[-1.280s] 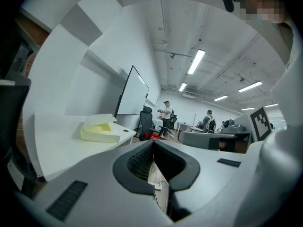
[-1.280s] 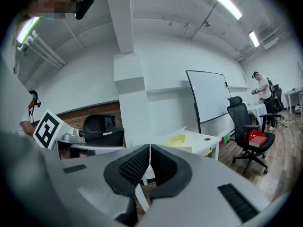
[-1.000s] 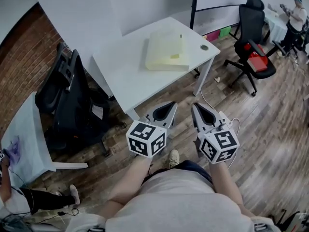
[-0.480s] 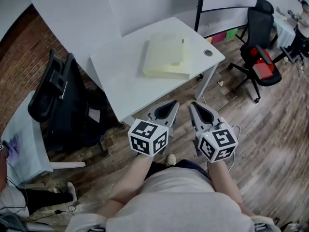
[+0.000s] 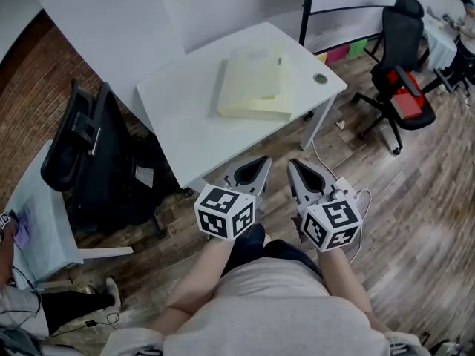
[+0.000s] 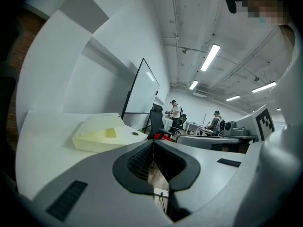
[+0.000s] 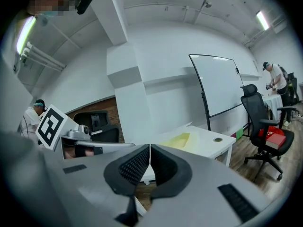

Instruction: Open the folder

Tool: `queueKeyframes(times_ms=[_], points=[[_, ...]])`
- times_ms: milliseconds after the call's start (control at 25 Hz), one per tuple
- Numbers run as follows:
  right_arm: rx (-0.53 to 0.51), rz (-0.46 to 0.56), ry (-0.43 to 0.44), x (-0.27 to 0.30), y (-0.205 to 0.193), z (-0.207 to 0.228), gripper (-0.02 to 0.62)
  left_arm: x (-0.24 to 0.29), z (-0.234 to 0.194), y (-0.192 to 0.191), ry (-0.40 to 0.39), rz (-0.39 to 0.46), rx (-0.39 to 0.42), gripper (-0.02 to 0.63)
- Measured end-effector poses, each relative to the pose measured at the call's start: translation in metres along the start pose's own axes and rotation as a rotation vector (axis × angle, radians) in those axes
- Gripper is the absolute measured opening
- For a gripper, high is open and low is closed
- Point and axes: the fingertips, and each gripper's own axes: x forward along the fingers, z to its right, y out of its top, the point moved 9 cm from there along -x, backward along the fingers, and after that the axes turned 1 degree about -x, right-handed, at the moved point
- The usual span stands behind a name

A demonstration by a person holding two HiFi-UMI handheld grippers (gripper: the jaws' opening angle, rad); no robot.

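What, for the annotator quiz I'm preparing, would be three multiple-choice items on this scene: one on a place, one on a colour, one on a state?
1. Where does the folder lie?
A. on the white desk
B. on the wooden floor
C. on a chair seat

2. What colour is the folder?
A. red
B. pale yellow
C. blue

3. How do the jaws of the left tool stand?
A. wide apart
B. shut on the folder
C. shut with nothing between them

Answers:
1 A, since the head view shows it flat on the desk top.
2 B, since it looks pale yellow in all three views.
3 C, since the left gripper view shows the tips meeting, with the folder far ahead on the desk.
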Motion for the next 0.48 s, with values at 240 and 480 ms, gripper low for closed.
queueKeyframes(times_ms=[240,480], points=[[0.016,0.02,-0.038,0.009,0.001,0.009,0.023,0.02,-0.01,0.001,-0.005,-0.007,0.006,0.02],[0.024,0.021,-0.072,0.028,0.005,0.027,0.023,0.042,-0.028,0.015,-0.014,-0.004,0.01,0.02]])
